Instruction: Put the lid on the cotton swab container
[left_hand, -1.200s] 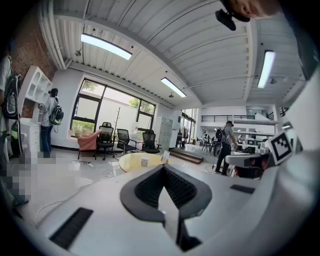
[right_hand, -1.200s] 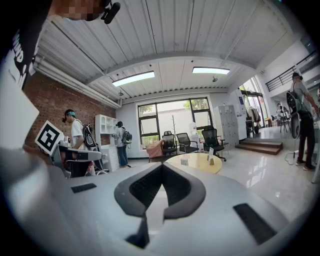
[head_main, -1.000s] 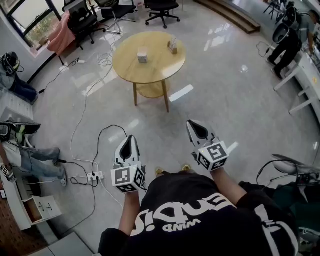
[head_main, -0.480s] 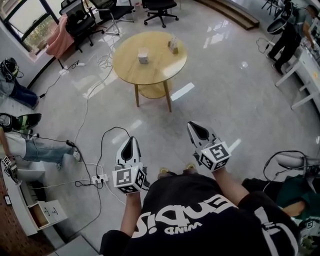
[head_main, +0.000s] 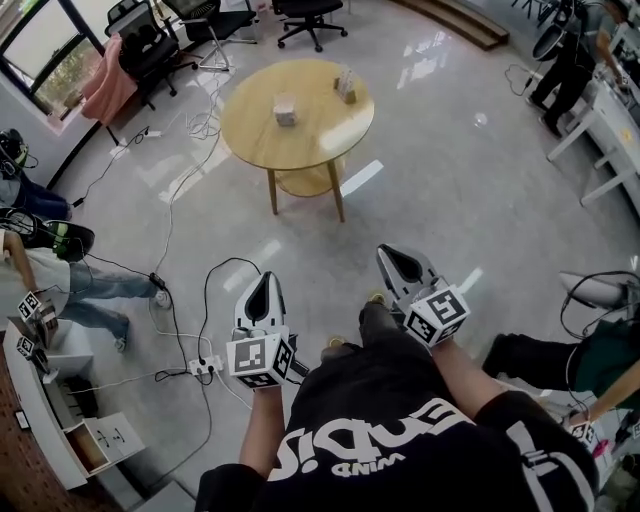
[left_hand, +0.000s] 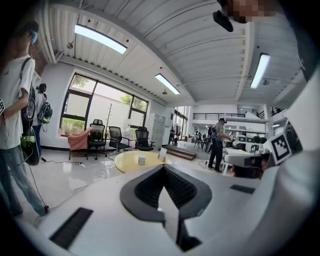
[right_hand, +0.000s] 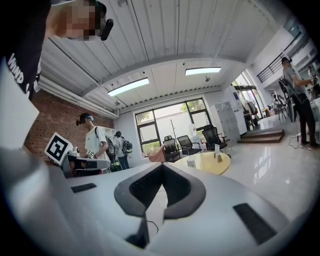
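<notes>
1. Between the jaws of the left gripper (head_main: 262, 282) nothing is held; the jaws are pressed together.
2. Right gripper (head_main: 388, 256): the jaws are likewise closed on nothing.
3. Both grippers are held side by side at waist level, over the floor (head_main: 450, 200), and point toward the table (head_main: 250, 135).
4. On the table stand a pale object (head_main: 286, 110) and a taller object (head_main: 346, 86), apart from each other and well apart from both grippers.
5. Which object is the swab container and which the lid cannot be told.
</notes>
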